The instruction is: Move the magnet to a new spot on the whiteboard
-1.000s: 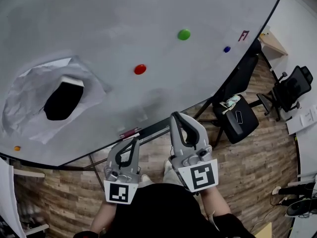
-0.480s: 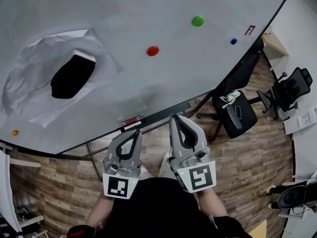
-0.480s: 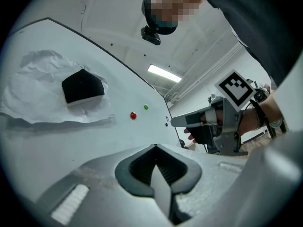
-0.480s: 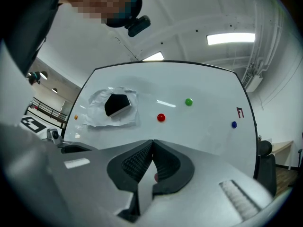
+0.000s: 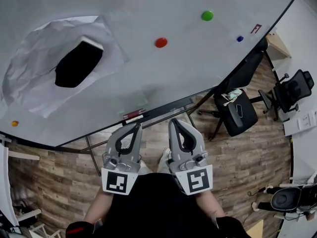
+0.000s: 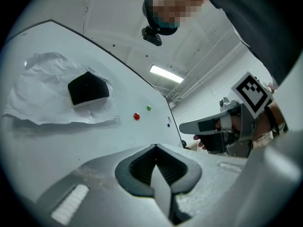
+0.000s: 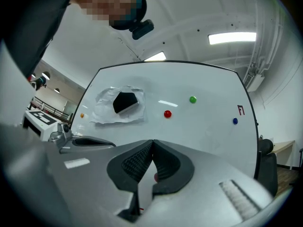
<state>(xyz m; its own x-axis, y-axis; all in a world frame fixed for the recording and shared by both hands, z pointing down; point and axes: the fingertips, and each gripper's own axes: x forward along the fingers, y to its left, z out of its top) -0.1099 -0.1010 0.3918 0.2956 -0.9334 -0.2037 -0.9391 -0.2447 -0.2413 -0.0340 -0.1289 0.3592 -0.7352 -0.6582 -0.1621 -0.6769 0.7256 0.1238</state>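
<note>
Ahead of the fingers (image 5: 181,133) the white whiteboard (image 5: 163,78) lies bare up to a round red magnet (image 5: 160,42); crumpled white paper (image 5: 34,78) under a black block (image 5: 78,65) obstructs ahead-left.

Three magnets (image 5: 161,42) right of paper (image 5: 34,78), on whiteboard (image 5: 173,4)
</note>
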